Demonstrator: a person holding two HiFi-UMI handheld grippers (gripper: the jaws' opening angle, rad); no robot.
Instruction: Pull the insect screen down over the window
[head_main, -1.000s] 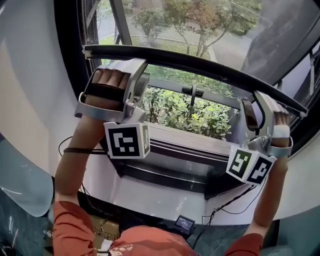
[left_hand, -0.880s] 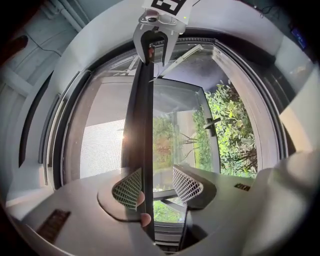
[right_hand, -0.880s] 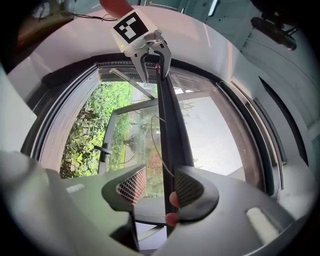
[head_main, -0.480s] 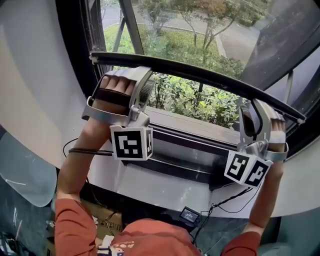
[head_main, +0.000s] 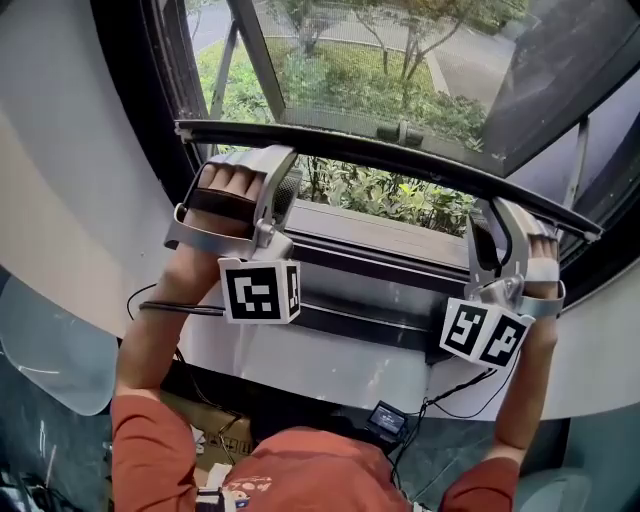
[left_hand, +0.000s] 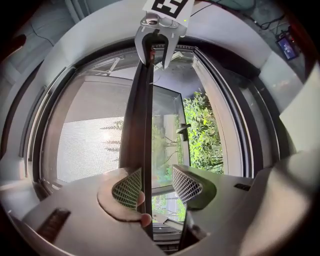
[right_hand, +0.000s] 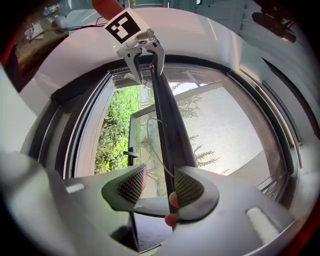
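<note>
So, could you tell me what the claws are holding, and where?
Nothing is clamped: the insect screen's pull bar lies between the open jaws of left claw and right claw, near its ends.

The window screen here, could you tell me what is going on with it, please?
A person holds a gripper in each hand at the dark bottom bar of the insect screen. The left gripper and right gripper each have the bar between open jaws, against one jaw, the other clear. The bar sits partway down the window, shrubs showing in the gap above the sill, so the screen is not fully down.
</note>
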